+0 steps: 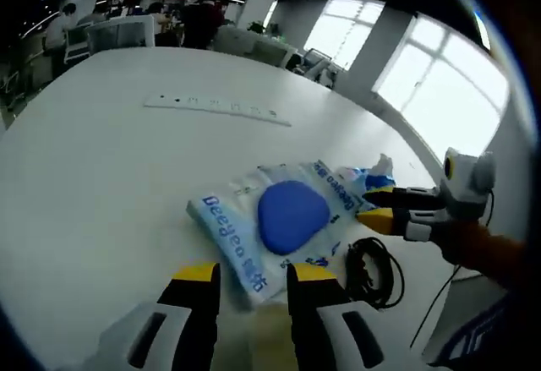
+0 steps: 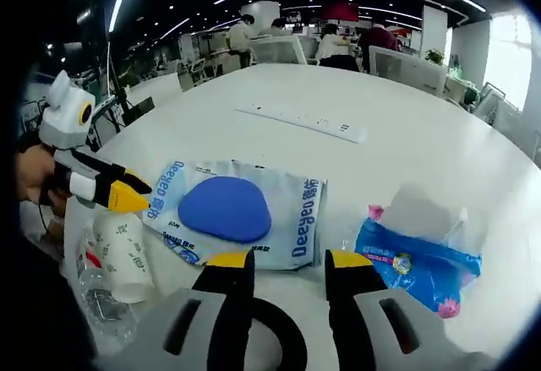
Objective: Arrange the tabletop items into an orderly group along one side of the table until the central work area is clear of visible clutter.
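open-plan office behind, with seated people and desks; a large white table [image 2: 439,160] carries a power strip [image 2: 302,121] toward the far side. near the table edge lie a white deeyeo pack [image 2: 300,219] with a blue oval mouse pad [image 2: 225,209] resting on it, a blue wrapper [image 2: 418,259], a coiled black cable [image 1: 372,271] and a crumpled clear plastic bottle [image 2: 114,261]. risk: the mouse pad sits loose on the pack, so dragging the pack could shed it; the cable may snag a jaw. left gripper [image 1: 250,280] hovers at the pack's near edge, jaws parted, holding nothing. right gripper [image 2: 289,266] likewise stands apart and empty over the pack edge; contact with the pack probably absent, though the angle makes this uncertain.
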`<state>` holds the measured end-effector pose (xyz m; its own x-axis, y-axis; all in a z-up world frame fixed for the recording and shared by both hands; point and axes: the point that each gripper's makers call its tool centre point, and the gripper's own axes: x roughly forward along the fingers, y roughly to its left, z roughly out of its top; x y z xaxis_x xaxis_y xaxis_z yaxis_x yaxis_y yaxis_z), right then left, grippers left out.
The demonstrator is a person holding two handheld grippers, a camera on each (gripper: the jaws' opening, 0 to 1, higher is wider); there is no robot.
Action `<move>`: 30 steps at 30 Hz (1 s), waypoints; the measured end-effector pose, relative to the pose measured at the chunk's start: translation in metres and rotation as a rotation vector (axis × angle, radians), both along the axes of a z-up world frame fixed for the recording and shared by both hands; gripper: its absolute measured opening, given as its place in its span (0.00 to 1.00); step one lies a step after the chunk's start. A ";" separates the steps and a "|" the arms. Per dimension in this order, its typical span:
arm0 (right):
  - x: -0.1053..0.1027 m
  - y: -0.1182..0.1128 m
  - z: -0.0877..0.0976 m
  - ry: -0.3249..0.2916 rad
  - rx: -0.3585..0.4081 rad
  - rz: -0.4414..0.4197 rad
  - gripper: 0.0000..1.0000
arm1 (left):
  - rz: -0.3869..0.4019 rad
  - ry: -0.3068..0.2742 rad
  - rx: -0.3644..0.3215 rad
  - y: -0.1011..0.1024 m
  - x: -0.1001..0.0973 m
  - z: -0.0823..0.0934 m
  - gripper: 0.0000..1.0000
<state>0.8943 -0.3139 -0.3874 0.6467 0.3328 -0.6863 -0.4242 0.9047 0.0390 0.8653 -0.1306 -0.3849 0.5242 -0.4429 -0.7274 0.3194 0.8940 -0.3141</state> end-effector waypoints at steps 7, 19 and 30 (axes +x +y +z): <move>0.001 -0.002 -0.002 0.005 -0.001 -0.025 0.21 | -0.011 0.027 0.004 -0.002 0.000 -0.010 0.19; 0.003 -0.004 -0.012 0.016 -0.034 -0.052 0.15 | -0.008 0.057 0.028 0.005 0.002 -0.021 0.13; 0.005 -0.003 -0.013 0.025 -0.038 -0.065 0.00 | -0.014 0.075 0.023 0.002 0.003 -0.027 0.07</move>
